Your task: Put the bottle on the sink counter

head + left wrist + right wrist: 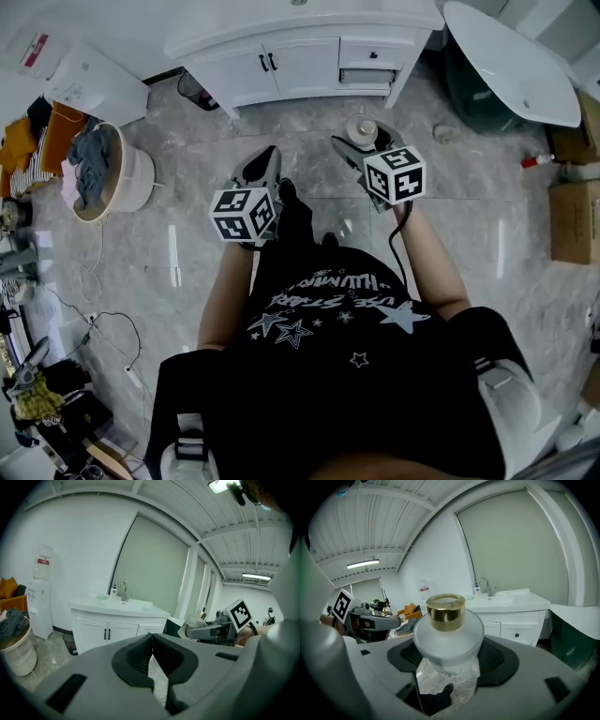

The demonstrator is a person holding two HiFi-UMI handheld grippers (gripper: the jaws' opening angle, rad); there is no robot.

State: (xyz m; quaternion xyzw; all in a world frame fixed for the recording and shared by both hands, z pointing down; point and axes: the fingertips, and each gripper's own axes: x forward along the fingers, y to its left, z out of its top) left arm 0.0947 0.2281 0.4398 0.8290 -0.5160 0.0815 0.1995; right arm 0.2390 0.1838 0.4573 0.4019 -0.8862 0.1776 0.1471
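The pick-up looks done, and the placing is all still to do. The right gripper (449,660) has its jaws closed around the bottle (449,630), a pale frosted bottle with a gold cap, gripping it at the body so that the cap stands upright above the pads. In the head view the bottle (361,128) shows just above centre, held out in front of the right gripper (354,142) over the marble floor (169,234).

The left gripper (151,656) carries nothing. Its jaws are drawn together to a thin slit, and only floor shows through it. In the head view the left gripper (264,161) hangs beside the right one, a little lower in the frame.

The sink counter (300,28) lies along the top middle of the head view, a white top over a white cabinet (281,67), well apart from the bottle with open floor between them. In the left gripper view the sink counter (117,605) sits at middle left, with a tap (123,591) on it and bare surface on either side of the basin.

What remains, as I judge it, is to bring the bottle over the counter top, stand it there and let go.
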